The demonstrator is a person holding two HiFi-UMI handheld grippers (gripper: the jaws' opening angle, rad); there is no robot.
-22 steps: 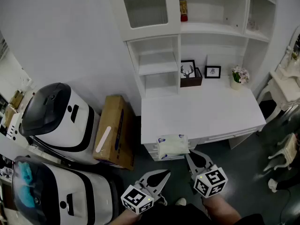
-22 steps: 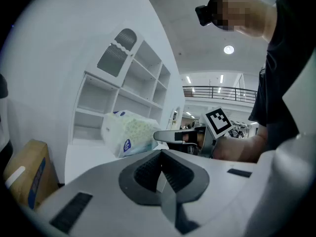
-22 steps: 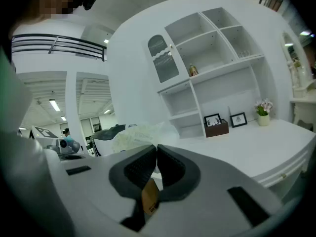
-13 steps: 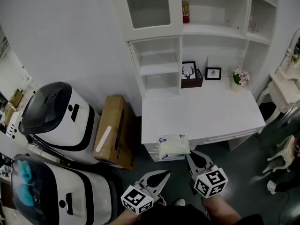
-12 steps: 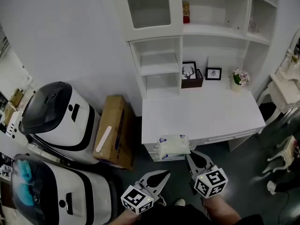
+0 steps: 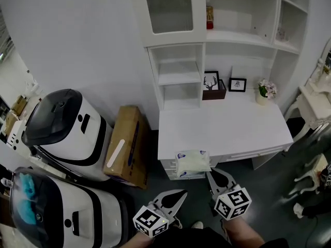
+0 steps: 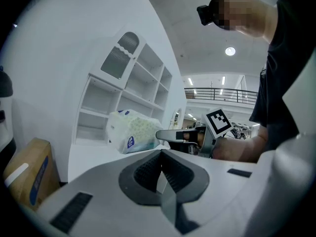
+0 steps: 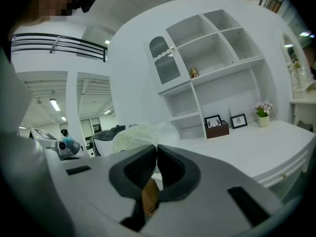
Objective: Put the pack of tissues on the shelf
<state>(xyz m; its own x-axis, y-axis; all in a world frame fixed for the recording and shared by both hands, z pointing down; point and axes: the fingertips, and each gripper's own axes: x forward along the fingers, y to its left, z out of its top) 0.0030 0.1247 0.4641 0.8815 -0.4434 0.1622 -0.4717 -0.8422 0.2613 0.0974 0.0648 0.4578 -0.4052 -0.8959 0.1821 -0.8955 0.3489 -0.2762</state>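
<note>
The pack of tissues (image 6: 192,162), pale with blue print, lies at the front left edge of the white desk (image 6: 232,128). It shows too in the left gripper view (image 7: 132,131) and the right gripper view (image 8: 137,134). My left gripper (image 6: 181,192) hangs below the desk's front, left of the pack, jaws together and empty (image 7: 160,154). My right gripper (image 6: 211,173) sits just right of the pack and near it, jaws together with nothing held (image 8: 156,149). The white shelf unit (image 6: 179,72) stands at the desk's back with open cubbies.
A brown cardboard box (image 6: 126,144) leans beside the desk on the left. Two large white machines (image 6: 62,128) (image 6: 51,211) stand further left. Picture frames (image 6: 210,81), a flower pot (image 6: 265,91) and a small red box (image 6: 209,15) sit at the back.
The head view has shifted slightly. Both grippers and the pack hold the same places relative to the desk.
</note>
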